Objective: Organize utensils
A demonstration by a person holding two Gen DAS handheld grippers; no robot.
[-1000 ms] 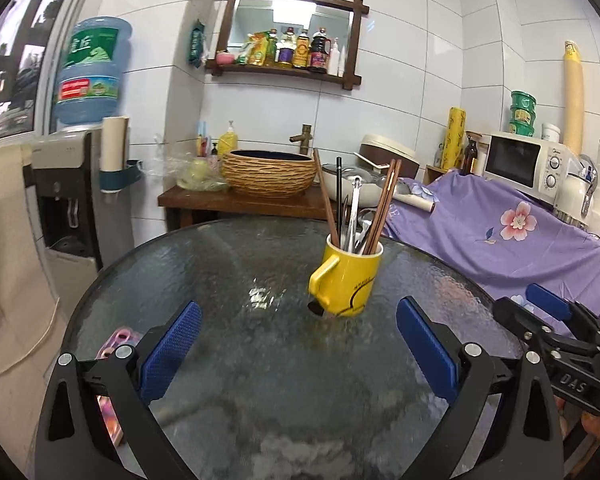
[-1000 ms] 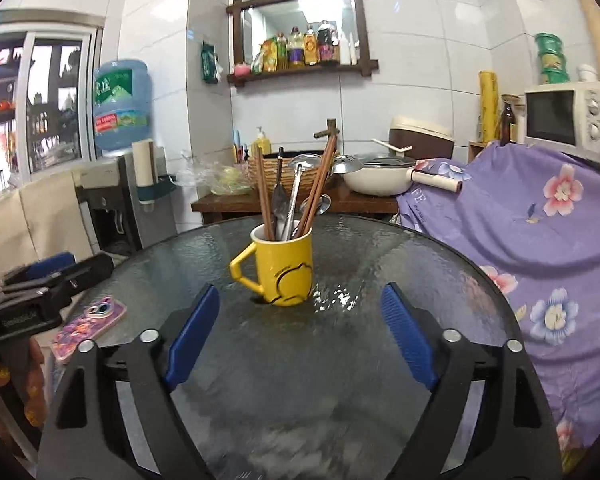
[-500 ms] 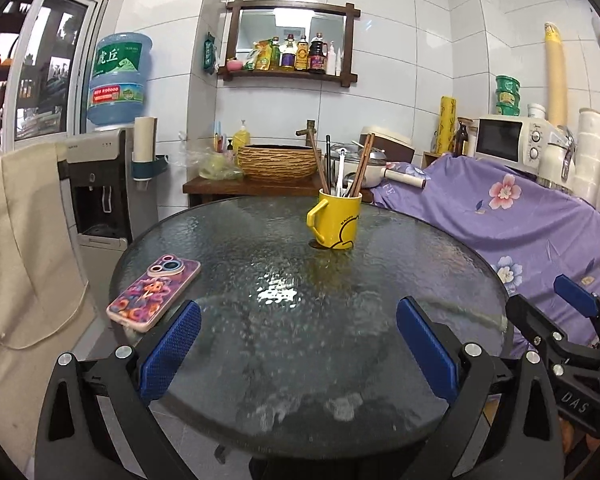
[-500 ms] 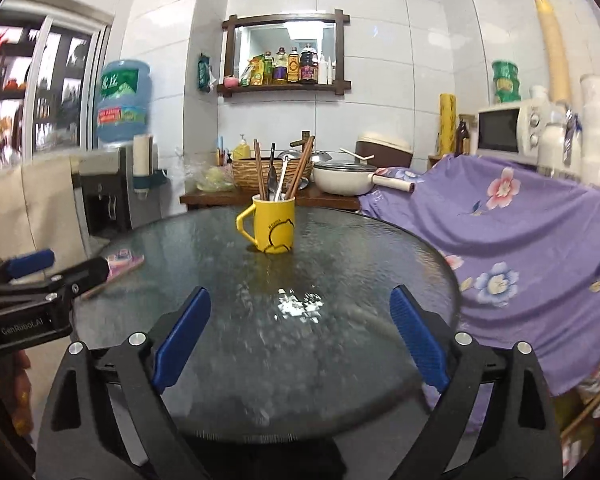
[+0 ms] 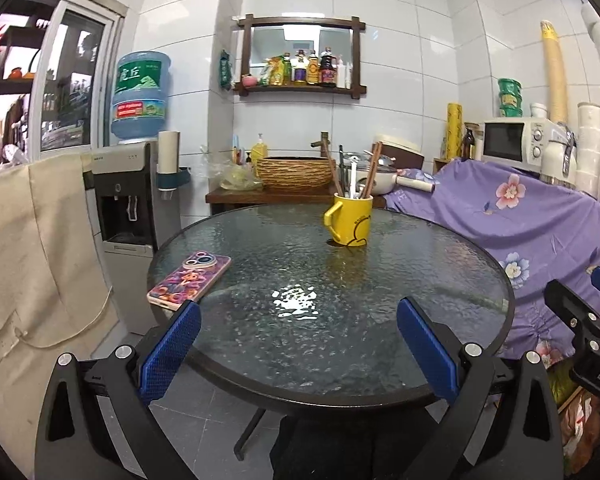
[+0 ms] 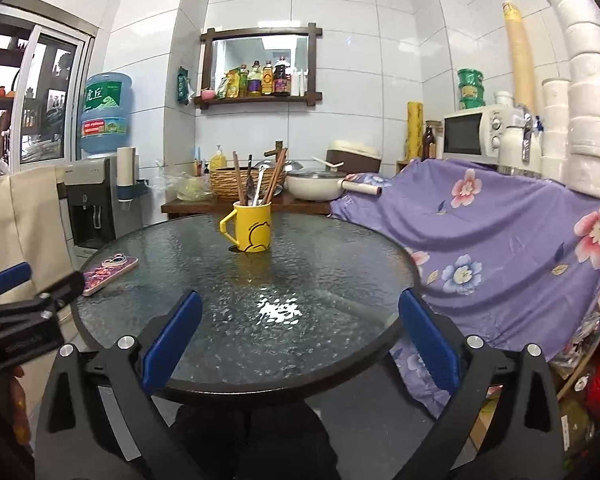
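nearby, a phone [image 5: 189, 279] lies left of the yellow mug [image 5: 350, 219].

White-tiled walls. Wood-framed mirror shelf [image 5: 300, 56] of bottles at twelve o'clock. Water dispenser [image 5: 134, 196] at ten, sliding window [image 5: 60, 88] beyond. Microwave [image 5: 512, 140] at two, above purple floral cloth [image 5: 520, 216]. Round glass table [image 5: 300, 320] centre.

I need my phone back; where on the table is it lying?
The phone lies flat at the left edge of the round glass table in both wrist views, left of the yellow mug and nearer than it.
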